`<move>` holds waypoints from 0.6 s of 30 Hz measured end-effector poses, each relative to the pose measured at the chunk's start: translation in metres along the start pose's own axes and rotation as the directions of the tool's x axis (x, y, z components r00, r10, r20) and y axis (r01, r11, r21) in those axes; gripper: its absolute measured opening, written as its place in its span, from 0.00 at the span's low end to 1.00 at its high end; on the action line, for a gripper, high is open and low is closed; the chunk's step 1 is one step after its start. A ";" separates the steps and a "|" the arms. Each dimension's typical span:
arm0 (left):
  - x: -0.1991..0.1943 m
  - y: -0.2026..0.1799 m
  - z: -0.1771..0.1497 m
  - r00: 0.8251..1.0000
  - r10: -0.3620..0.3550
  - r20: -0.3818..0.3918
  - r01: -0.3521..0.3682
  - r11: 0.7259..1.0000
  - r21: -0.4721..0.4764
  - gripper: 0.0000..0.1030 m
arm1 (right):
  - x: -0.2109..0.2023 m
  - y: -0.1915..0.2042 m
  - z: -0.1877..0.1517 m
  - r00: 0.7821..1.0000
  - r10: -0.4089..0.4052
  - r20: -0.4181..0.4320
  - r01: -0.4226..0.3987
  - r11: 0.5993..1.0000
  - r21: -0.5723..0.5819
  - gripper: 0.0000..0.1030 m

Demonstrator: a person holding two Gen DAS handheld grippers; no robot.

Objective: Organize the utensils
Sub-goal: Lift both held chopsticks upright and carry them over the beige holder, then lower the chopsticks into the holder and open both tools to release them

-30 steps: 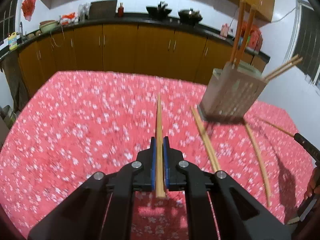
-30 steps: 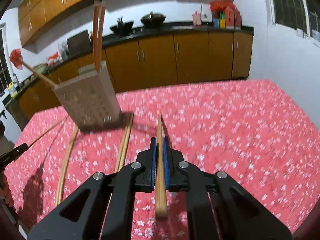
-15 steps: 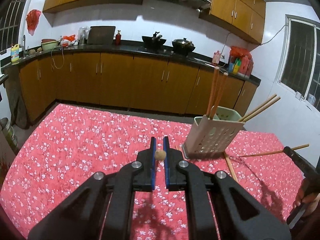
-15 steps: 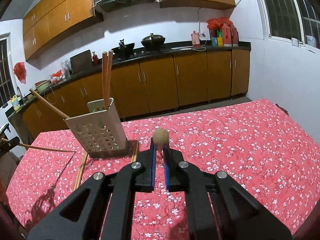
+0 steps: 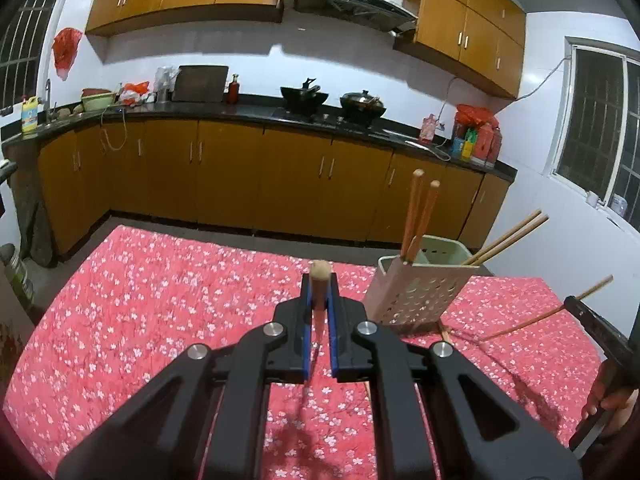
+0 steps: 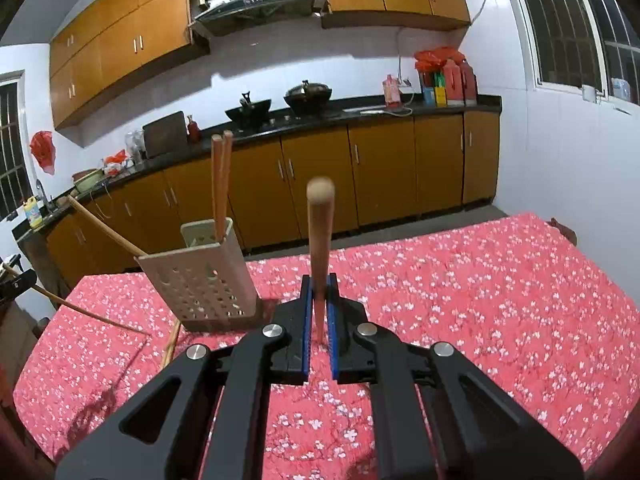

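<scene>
A: Status of both tongs?
B: Left tongs [image 5: 320,300] clamp one chopstick [image 5: 321,280]; right tongs [image 6: 320,304] clamp another chopstick [image 6: 320,236]. Utensil holder [image 6: 200,276] stands at ten o'clock on the table [image 6: 480,300].

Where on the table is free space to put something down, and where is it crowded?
The red floral tablecloth is bare to the right of the perforated utensil holder, out to the table's far and right edges. It is crowded at the holder's base, where loose chopsticks lie. Each gripper, left and right, grips a chopstick.
</scene>
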State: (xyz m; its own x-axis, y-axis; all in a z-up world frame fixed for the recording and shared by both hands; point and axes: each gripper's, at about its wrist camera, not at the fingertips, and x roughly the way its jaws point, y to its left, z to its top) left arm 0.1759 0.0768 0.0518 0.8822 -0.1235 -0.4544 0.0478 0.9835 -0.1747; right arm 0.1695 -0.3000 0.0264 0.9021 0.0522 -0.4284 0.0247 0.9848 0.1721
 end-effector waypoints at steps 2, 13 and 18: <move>-0.004 -0.004 0.005 1.000 -0.012 0.012 0.012 1.000 0.010 0.08 | -0.005 0.003 0.007 1.000 0.012 0.018 -0.012 1.000 -0.006 0.07; -0.022 -0.042 0.038 0.989 -0.121 0.088 0.116 0.992 0.056 0.08 | -0.040 0.026 0.053 0.968 0.199 0.150 -0.203 0.979 0.007 0.07; -0.023 -0.064 0.062 0.974 -0.159 0.161 0.153 0.987 0.053 0.08 | -0.048 0.047 0.078 0.937 0.243 0.251 -0.247 0.969 -0.014 0.07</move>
State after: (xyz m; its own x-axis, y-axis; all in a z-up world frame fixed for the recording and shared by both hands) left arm 0.1811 0.0251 0.1275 0.9271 -0.2556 -0.2743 0.2065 0.9587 -0.1954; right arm 0.1611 -0.2694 0.1238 0.9594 0.2464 -0.1370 -0.2051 0.9434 0.2605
